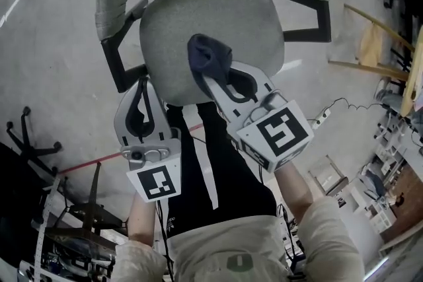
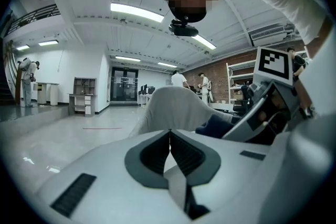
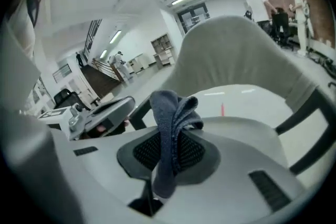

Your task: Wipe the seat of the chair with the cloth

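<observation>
1. The right gripper (image 1: 215,78) is clamping a bunched dark blue cloth (image 1: 207,57) over the middle of the grey chair seat (image 1: 251,16). In the right gripper view only a narrow fold is sitting between the jaws, with most of the cloth standing loose above them. A firm drag across the upholstery could be tugging that fold out, and the cloth would be dropping onto the seat or the floor.
2. The cloth is riding as a wad, not a flat pad. Each stroke would likely be covering only a thin strip, leaving the rim of the seat unwiped.
3. No view is showing clearly whether the cloth is pressing on the seat or hanging just above it. Too high, and the gripper is wiping air; too low, and its hard tips could be scraping the fabric.
4. The left gripper (image 1: 141,90) is waiting with its jaws pressed together on nothing, just beside the seat's front left edge and near the black armrest (image 1: 114,65). A wide sweep leftward could be knocking the right gripper against either one.
5. Nothing is bracing the chair, and its base is hidden under the seat. If it turns or rolls, sideways pressure could be shifting the seat away mid-stroke.
</observation>
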`<state>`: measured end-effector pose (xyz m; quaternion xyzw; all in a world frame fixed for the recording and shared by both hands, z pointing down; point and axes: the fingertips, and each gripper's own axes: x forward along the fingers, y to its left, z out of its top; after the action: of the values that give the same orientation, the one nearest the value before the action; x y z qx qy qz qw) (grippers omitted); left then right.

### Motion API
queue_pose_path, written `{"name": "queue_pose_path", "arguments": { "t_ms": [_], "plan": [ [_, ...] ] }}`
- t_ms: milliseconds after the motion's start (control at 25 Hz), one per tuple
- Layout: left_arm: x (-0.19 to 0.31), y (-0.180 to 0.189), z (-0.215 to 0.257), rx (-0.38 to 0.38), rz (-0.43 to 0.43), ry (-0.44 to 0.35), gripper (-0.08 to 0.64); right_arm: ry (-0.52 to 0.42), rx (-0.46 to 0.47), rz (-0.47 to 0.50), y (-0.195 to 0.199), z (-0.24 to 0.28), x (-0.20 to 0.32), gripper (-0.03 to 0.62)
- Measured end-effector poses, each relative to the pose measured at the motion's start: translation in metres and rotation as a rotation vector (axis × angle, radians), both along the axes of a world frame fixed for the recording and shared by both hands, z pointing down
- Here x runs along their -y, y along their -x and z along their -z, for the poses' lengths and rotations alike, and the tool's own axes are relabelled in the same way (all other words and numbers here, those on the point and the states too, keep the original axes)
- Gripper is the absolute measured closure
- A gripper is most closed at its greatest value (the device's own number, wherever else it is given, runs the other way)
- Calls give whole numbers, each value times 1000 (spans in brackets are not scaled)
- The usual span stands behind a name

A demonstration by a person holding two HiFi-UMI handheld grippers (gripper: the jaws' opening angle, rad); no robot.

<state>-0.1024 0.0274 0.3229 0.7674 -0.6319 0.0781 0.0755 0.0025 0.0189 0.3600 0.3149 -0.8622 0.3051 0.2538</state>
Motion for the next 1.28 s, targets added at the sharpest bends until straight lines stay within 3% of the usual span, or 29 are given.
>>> {"name": "queue_pose_path", "arguments": {
  "t_ms": [200,400,520,800,1080,1280],
  "plan": [
    [-3,22,7,-19,66,-19,545,187,95,38,65,-56,-53,535],
    [-3,37,8,-27,98,-23,545,386,57,52,96,-128,-105,535],
    [-3,38,6,-28,104,-16,545,447,16,43,97,-160,-126,535],
    [-7,24,-4,-36,59,14,545,472,-112,23,64,-203,-128,535],
    [-2,4,-4,-42,32,24,545,441,-143,38,46,-205,-125,535],
    [3,-10,-4,-17,-16,30,545,421,-165,6,9,-203,-115,535]
  ]
}}
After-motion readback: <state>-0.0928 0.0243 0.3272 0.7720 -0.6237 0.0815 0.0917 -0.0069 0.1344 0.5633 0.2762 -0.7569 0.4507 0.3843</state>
